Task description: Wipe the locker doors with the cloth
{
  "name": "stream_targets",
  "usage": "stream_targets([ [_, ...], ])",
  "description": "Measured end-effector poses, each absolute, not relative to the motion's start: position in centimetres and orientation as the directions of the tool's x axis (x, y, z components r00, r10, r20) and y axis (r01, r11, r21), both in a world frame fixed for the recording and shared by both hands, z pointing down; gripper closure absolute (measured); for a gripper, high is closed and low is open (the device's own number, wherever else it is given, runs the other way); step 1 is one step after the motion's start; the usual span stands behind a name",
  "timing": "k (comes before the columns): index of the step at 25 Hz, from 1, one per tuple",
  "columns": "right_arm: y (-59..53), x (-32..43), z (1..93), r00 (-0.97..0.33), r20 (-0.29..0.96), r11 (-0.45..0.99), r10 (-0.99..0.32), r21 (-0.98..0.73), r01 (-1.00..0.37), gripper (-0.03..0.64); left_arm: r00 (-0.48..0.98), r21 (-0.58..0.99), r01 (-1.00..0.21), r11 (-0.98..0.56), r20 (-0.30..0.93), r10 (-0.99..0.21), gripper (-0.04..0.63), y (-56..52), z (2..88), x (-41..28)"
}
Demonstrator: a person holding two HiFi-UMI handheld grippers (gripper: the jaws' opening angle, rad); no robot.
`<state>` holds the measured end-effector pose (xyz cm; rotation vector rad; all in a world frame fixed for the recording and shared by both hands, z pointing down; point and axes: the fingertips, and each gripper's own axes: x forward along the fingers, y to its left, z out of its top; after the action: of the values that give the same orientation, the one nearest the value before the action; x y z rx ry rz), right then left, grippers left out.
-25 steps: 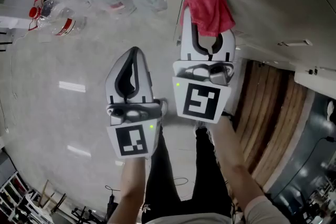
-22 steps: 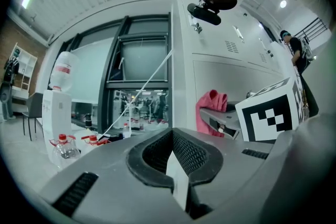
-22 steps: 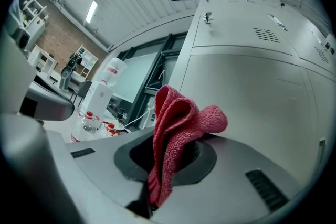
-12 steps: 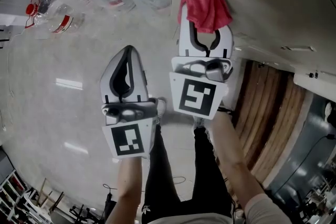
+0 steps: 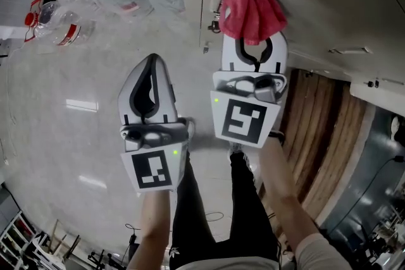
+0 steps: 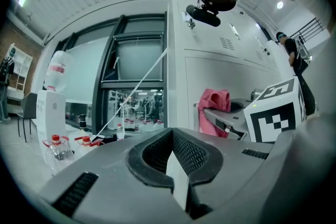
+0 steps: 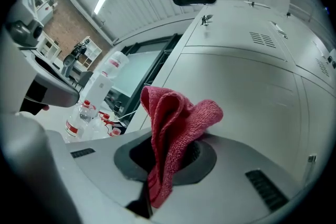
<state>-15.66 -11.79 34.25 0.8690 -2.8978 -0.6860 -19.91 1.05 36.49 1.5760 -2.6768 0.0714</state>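
Head view: right tool (image 5: 253, 38) grips cloth (image 5: 251, 11), labels (image 5: 130, 7) unreadable.

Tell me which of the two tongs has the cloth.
The right tongs, shut on the red cloth. The left tongs are shut too, but with nothing between them.

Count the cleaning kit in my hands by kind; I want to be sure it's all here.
Tools: 2 (left tool shut and empty; right tool shut on the cloth)
Cloth: 1, red
Total: 3
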Motion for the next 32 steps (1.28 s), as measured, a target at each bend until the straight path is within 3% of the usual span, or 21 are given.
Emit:
stream_targets([
  [18,-16.7,-7.3,34.1,-0.793,-0.095,0.671,-0.602,0.479,-0.566,0.586,-0.396,-0.019,-0.918,0.396,0.024,-0.918,0.580,-4.5,35.4,-13.5],
  [32,-22.2,1.4,34.4,-0.676,-0.083,0.569,-0.732,0.470,-0.674,0.586,-0.333,-0.012,-0.943,0.333,0.036,-0.942,0.578,-7.9,36.0,-9.0],
])
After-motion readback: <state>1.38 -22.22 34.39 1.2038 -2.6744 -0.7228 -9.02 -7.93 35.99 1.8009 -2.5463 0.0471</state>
